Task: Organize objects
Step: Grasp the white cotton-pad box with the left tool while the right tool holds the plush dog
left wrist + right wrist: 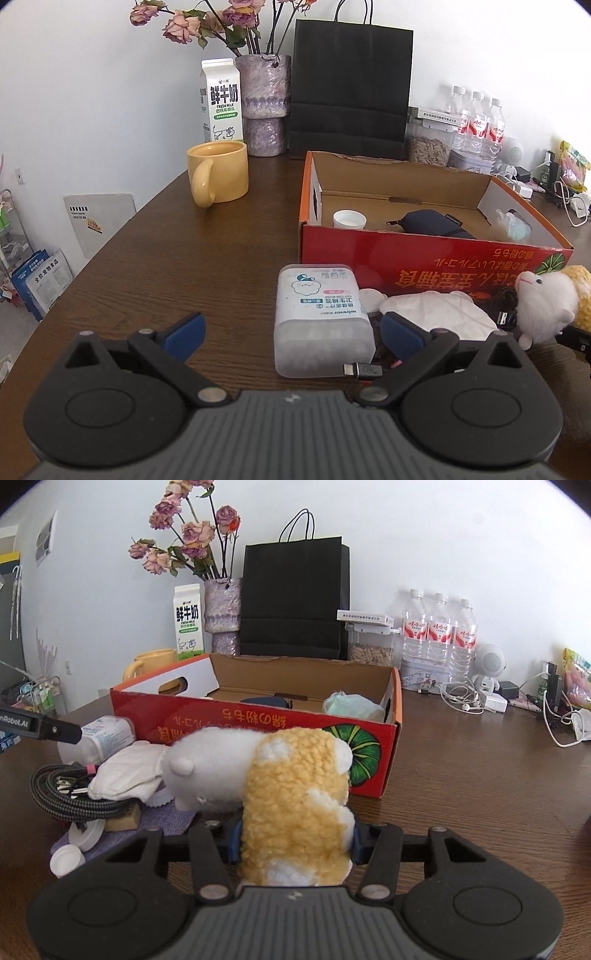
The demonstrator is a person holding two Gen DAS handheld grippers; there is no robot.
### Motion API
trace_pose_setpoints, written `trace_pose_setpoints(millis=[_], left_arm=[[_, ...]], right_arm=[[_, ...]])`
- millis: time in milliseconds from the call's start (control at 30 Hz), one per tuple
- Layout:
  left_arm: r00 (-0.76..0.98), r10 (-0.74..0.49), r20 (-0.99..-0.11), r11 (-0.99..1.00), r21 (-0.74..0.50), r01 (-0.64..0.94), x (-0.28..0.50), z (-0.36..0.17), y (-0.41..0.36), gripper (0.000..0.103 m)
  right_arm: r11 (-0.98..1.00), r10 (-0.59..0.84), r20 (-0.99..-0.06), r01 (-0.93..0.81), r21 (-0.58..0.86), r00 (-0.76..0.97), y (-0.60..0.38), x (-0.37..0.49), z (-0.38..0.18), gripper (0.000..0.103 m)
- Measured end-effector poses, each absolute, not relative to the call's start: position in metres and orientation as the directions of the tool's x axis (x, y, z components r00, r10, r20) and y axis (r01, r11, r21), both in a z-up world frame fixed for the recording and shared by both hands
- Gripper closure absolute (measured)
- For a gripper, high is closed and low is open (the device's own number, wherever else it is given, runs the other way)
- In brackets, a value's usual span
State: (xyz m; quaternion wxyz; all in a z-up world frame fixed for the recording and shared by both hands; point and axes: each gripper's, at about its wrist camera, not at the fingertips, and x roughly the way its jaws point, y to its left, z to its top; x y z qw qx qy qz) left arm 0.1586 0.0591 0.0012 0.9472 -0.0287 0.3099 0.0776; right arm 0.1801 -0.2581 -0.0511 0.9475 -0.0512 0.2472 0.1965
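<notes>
Brown wood tabletop (pixel 229 258) against a white wall carries the clutter. At left, the left gripper (pixel 291 332) stands wide open, its blue pads clear of the frosted cotton-swab box (pixel 321 321) lying between them. One yellow mug (pixel 218 173) and one milk carton (pixel 221 105) stand behind. The red cardboard box (pixel 258 720) sits centre. The right gripper (pixel 295 842) has its pads pressed on the plush sheep (pixel 295 797), just before the box. Three water bottles (pixel 437 627) stand at right.
</notes>
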Motion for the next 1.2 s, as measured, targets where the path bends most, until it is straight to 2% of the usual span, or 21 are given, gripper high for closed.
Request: trace_pose_setpoints(millis=[267,667,767,833,933,1200], left_arm=[[0.772,0.118,-0.624,0.986,-0.019,-0.165,0.183,-0.007,0.053,0.000],[0.744,0.151,-0.651,0.978,-0.014,-0.210,0.208,-0.020,0.051,0.000],[0.737,0.159,-0.657,0.977,-0.005,-0.214,0.208,-0.024,0.051,0.006],[0.736,0.147,-0.661,0.977,-0.017,-0.210,0.208,-0.026,0.052,0.013],[0.736,0.118,-0.667,0.981,-0.036,-0.190,0.208,-0.029,0.052,0.036],[0.765,0.118,-0.633,0.982,-0.041,-0.186,0.196,-0.027,0.056,0.037]], right_arm=[[0.942,0.306,-0.443,-0.336,0.012,0.843,-0.266,0.174,-0.047,0.054],[0.949,0.292,-0.445,-0.315,0.022,0.847,-0.267,0.174,-0.049,0.054],[0.949,0.291,-0.445,-0.313,0.025,0.847,-0.267,0.173,-0.049,0.054],[0.949,0.292,-0.448,-0.313,0.028,0.845,-0.267,0.174,-0.049,0.054],[0.950,0.291,-0.455,-0.310,0.035,0.842,-0.267,0.175,-0.050,0.054],[0.951,0.290,-0.456,-0.307,0.039,0.842,-0.268,0.175,-0.050,0.054]])
